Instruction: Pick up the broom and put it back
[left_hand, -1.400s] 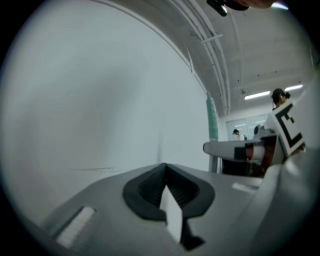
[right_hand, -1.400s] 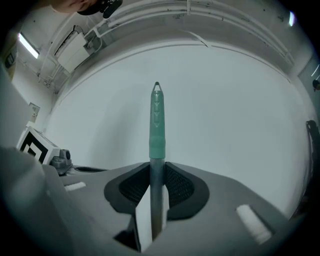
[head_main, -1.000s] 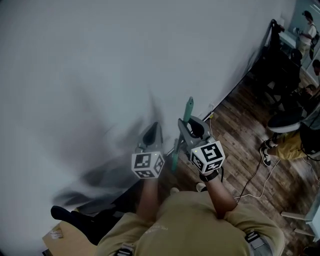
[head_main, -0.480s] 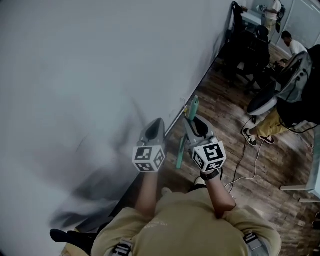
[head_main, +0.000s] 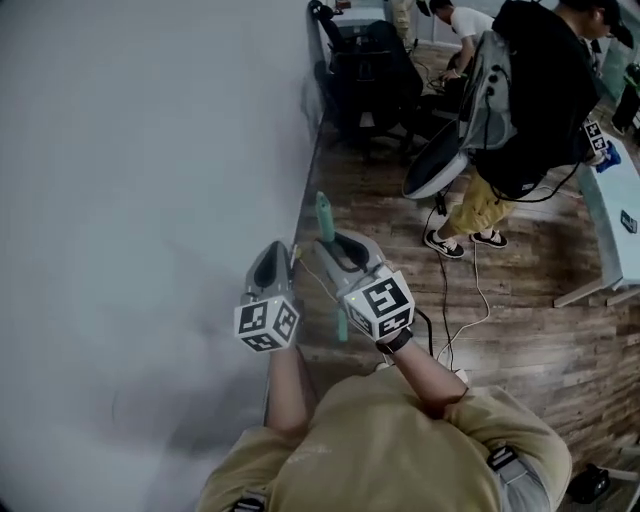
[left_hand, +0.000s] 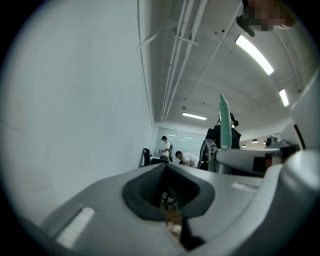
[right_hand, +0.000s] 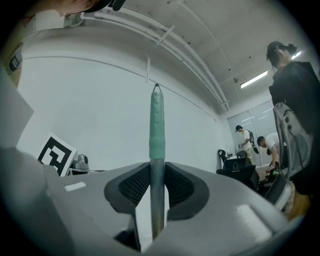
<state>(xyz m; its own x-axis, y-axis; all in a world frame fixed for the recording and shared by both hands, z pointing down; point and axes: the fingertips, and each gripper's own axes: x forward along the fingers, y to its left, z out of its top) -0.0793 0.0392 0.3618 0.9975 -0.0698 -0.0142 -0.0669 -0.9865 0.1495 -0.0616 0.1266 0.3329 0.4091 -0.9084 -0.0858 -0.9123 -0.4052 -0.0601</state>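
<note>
The broom's handle (right_hand: 157, 165) stands upright between the jaws of my right gripper (right_hand: 157, 172), which is shut on the grey shaft just under the green grip (right_hand: 157, 125). In the head view the green grip (head_main: 325, 217) sticks up past the right gripper (head_main: 337, 243), and the shaft (head_main: 341, 322) runs down beside it. The broom's head is hidden. My left gripper (head_main: 272, 250) is level beside it, close to the white wall, its jaws (left_hand: 166, 167) shut with nothing between them. From the left gripper view the broom handle (left_hand: 224, 125) shows to the right.
A white wall (head_main: 140, 200) fills the left. A person in a black jacket (head_main: 540, 90) stands on the wood floor (head_main: 520, 300) beside a chair (head_main: 440, 160). Cables (head_main: 470, 300) trail over the floor. Black office chairs (head_main: 365, 70) and a bending person (head_main: 470, 25) are further back.
Both grippers have travelled along the wall with the broom, and the view has swung round. The chairs and people are now nearer and higher in the head view. The right grip is unchanged.
</note>
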